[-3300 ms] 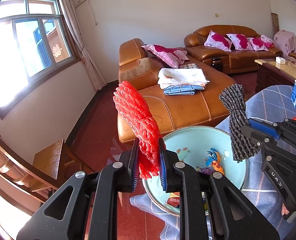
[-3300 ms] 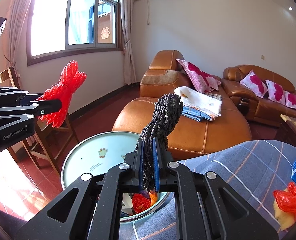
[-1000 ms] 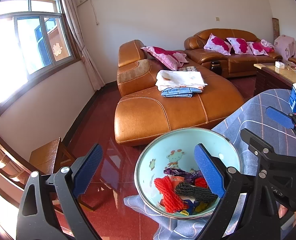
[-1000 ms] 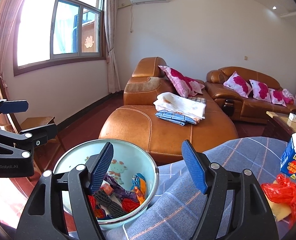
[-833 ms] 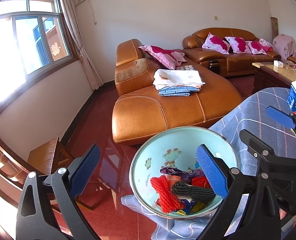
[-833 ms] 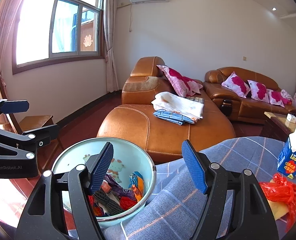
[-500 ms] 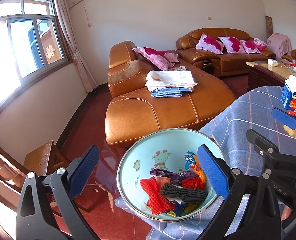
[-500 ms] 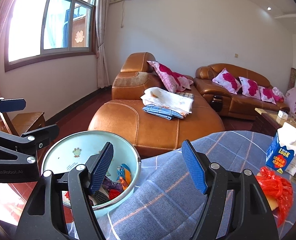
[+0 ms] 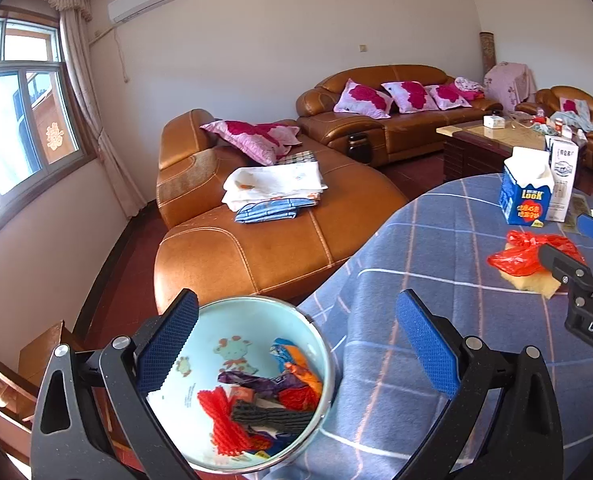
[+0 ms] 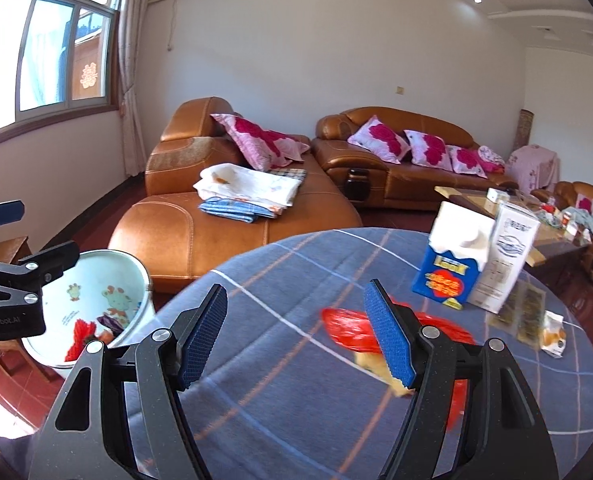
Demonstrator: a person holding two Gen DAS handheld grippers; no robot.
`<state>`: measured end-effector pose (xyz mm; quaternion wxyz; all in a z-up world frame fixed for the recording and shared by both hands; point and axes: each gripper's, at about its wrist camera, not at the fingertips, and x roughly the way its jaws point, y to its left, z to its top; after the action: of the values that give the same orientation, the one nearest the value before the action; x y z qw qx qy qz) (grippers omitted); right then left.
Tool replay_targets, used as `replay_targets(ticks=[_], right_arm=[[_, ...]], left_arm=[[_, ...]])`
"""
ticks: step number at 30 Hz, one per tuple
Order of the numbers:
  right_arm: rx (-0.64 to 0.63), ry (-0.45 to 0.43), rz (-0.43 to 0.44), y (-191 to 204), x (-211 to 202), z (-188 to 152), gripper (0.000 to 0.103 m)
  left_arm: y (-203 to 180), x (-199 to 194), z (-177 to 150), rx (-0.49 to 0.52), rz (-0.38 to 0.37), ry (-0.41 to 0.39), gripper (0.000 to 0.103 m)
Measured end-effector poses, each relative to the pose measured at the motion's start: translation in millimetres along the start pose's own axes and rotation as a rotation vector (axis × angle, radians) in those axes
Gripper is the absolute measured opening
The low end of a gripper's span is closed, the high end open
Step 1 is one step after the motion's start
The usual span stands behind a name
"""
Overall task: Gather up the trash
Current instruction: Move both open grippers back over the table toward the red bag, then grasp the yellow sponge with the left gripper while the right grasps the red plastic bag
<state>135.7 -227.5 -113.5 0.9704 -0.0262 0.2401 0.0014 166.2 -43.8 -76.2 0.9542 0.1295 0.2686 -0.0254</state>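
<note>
A pale blue basin (image 9: 256,301) sits at the table's left edge. In it lie a red net (image 9: 216,420), a dark net (image 9: 272,416) and wrappers. My left gripper (image 9: 297,306) hovers open and empty over the basin's right rim. My right gripper (image 10: 296,292) is open and empty above the blue plaid tablecloth (image 10: 280,264). Just beyond its right finger, a red plastic bag (image 10: 348,328) lies on a yellow sponge (image 10: 372,364). In the left wrist view, the same red bag (image 9: 528,252) sits beside the right gripper (image 9: 576,246). The left gripper (image 10: 20,236) shows at the right wrist view's left edge.
A blue milk carton (image 10: 452,264) and a white carton (image 10: 508,256) stand behind the bag. Flat wrappers (image 10: 528,312) and a small packet (image 10: 552,336) lie to their right. A brown leather sofa (image 9: 264,240) is beyond the table, and a wooden chair (image 9: 40,352) is left of the basin.
Both grippers earlier held a net, red in the left and dark in the right; both nets now lie in the basin. Both open grippers have swung right, from the basin toward the table.
</note>
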Motion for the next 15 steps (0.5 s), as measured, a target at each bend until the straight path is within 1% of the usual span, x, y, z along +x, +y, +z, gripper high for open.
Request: replay_targets(ticks=[4,6,7,9,10,12,14,15], right_arm=[[0.106,0.056,-0.097,-58.2,7.0,-12.9,0.071],[0.164,0.103,-0.111,-81.4,13.5,-18.1,0.071],[0.18,0.138,-0.12,-88.7,18.9,-20.4,0.071],[0.197,0.175,-0.146,-98.2,25.4,-24.8,0.071],[0.211,0.203,-0.135,-102.1,29.5,-27.1,0.07],[0.233,0.271,-0.103,-106.2,38.5,-34.5,0.062],[0.254,0.318,-0.064,-106.5,45.2,-41.4,0.037],[0.262,0.334,-0.044,-105.6,46.8,-44.7,0.031]], left_arm=[[-31.7,15.2,5.1,0.038,-0.025,0.004,0.097],[-44.1,23.3,5.8,0.053,-0.033,0.012,0.097],[-49.5,26.0,5.1,0.06,-0.035,0.017,0.097],[-55.9,30.9,3.6,0.07,-0.042,0.025,0.097],[-57.9,32.3,2.8,0.074,-0.045,0.028,0.097],[-60.8,33.5,1.5,0.081,-0.047,0.03,0.097],[-61.4,33.6,1.6,0.076,-0.059,0.034,0.097],[-61.2,32.9,2.2,0.072,-0.067,0.036,0.097]])
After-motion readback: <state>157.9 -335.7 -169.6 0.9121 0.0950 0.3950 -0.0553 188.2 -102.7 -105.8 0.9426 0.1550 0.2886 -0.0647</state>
